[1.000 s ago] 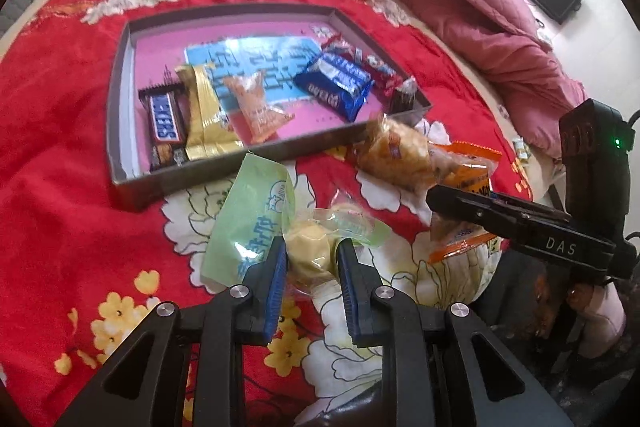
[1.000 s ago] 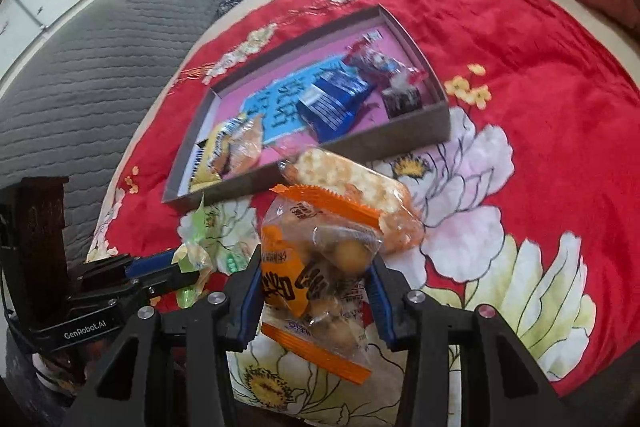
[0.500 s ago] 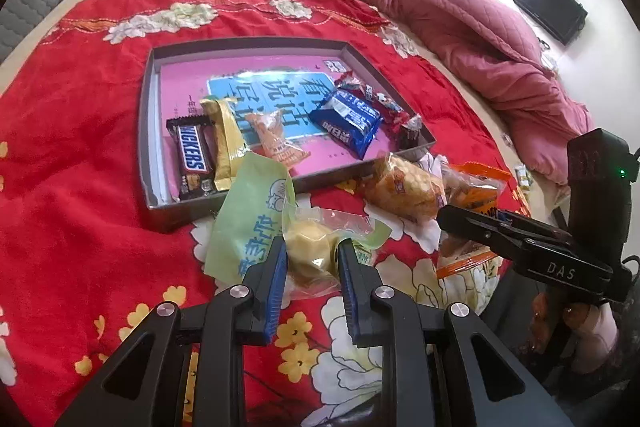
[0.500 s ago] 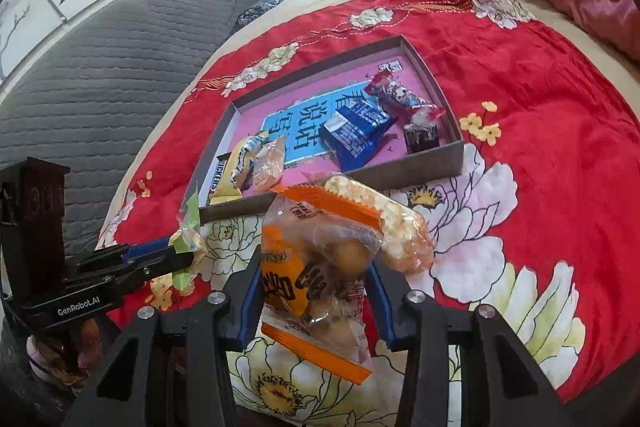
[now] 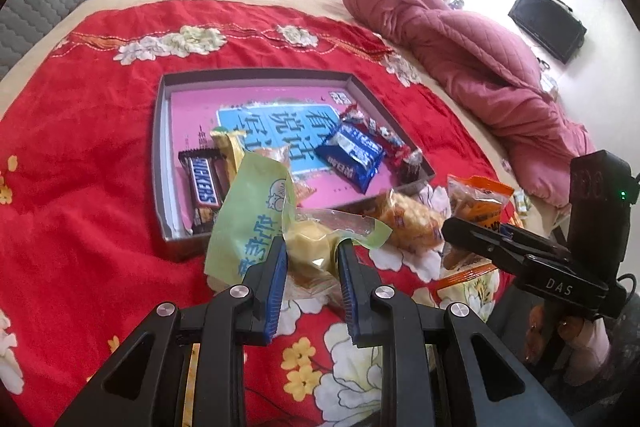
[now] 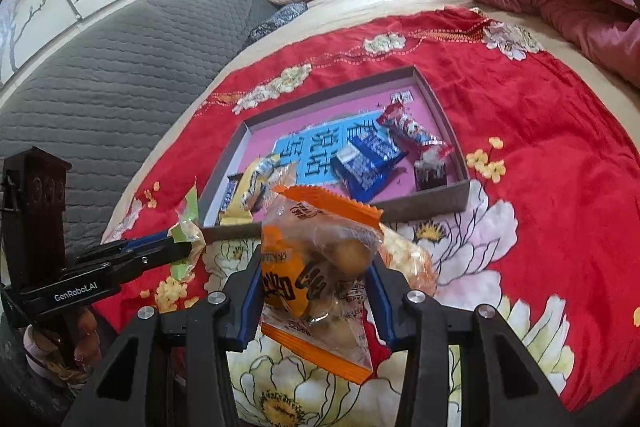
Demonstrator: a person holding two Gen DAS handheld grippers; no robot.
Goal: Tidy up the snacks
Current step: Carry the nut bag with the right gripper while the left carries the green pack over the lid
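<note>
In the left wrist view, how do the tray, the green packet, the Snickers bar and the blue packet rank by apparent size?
1. tray
2. green packet, held close in the left tongs, so nearness inflates it
3. blue packet and Snickers bar: look alike, unranked

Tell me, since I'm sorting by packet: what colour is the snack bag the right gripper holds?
Orange and clear; the snack bag shows best in the right wrist view.

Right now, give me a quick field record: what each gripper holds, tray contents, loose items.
left gripper: shut on green snack pack, lifted near the tray's front edge
right gripper: shut on orange snack bag
tray: on red blanket; holds Snickers bar, yellow packet, blue packet, red-white candy
loose: puffed snack pack, on the blanket outside the tray
</note>
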